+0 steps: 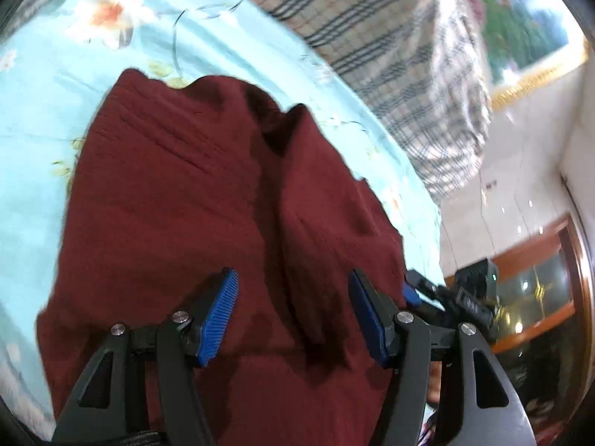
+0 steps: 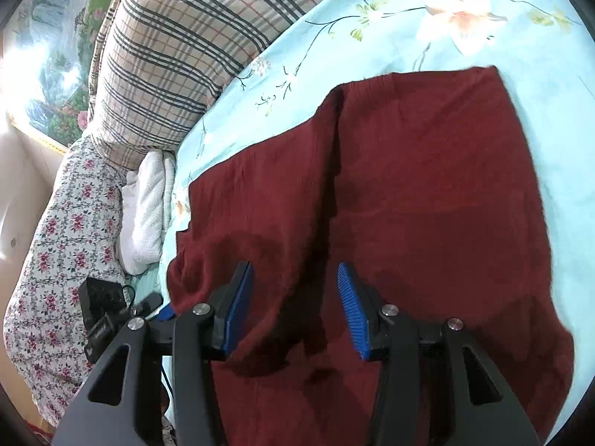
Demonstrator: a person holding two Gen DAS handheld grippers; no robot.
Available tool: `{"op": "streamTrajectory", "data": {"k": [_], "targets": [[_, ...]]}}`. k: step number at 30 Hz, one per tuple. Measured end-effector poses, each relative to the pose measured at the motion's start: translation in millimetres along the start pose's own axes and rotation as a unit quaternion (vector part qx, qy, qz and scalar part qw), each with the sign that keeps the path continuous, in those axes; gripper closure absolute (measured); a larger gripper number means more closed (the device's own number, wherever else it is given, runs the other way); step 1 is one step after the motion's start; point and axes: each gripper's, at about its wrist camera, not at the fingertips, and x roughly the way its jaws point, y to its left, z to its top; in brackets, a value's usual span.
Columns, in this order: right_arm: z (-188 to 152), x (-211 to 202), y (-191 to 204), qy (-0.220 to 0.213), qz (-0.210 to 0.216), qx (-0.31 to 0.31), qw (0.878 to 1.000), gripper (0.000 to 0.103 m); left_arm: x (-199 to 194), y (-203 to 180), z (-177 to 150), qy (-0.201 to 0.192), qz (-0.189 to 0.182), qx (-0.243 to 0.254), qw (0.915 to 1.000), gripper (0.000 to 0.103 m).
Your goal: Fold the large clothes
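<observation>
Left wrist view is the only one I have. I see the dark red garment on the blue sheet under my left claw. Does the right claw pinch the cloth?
Observer: No. In the right wrist view the right claw stands open over the dark red garment, and its pads grip nothing.
Operator: Thank you. Is there something beside the bed sheet on that side which I cannot see?
Observer: Yes. A white knitted cloth lies bunched at the edge of the blue sheet, between it and a pink-flowered fabric.
</observation>
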Motion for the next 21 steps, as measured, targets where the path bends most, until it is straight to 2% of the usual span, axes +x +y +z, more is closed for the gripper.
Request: {"op": "streamTrajectory", "data": {"k": [2,5,6,7,8,10,13,15,17,19,21], "targets": [[4.3,10.3,1.6,0.005,0.001,0.0,1.0,0.055,11.4,6.9,7.7,0.014,-0.024,-0.016,0.9995,0.041],[9.3,27.4,-0.5,0.013,-0.002,0.001,1.0,0.055,28.0,2.1,13.7,0.022,-0.025,-0.006,0.9994,0.047],[10.2,30.4,-1.6,0.016,-0.005,0.003,1.0,0.067,31.9,-1.9,14.6,0.023,-0.025,0.003,0.9994,0.068],[11.5,32.6,-3.2,0.019,-0.007,0.004,1.0,0.081,35.3,-6.2,14.8,0.03,-0.031,0.015,0.9989,0.1],[12.4,32.0,-4.7,0.02,-0.003,0.006,1.0,0.099,37.3,-13.4,14.6,0.031,-0.032,0.022,0.9988,0.101],[14.5,18.1,-4.5,0.001,0.01,0.009,1.0,0.099,30.5,-29.5,12.1,0.015,-0.022,0.047,0.9985,0.101],[13.4,-22.3,-0.5,-0.053,0.028,-0.005,0.998,0.099,14.4,-49.4,2.1,-0.01,-0.012,0.085,0.9962,0.101],[8.3,-36.6,-3.9,-0.07,0.012,-0.015,0.997,0.099,13.6,-47.9,-7.2,-0.007,0.005,0.097,0.9952,0.101],[2.1,-30.5,-14.6,-0.052,-0.024,-0.014,0.998,0.099,25.0,-35.4,-13.5,0.009,0.031,0.09,0.9955,0.101],[-4.4,-18.1,-25.6,-0.029,-0.051,-0.002,0.998,0.099,30.1,-24.1,-17.2,0.013,0.038,0.073,0.9965,0.101],[-8.4,-16.1,-29.3,-0.029,-0.047,0.006,0.998,0.099,22.2,-23.4,-18.9,0.004,0.031,0.068,0.9972,0.101]]}}
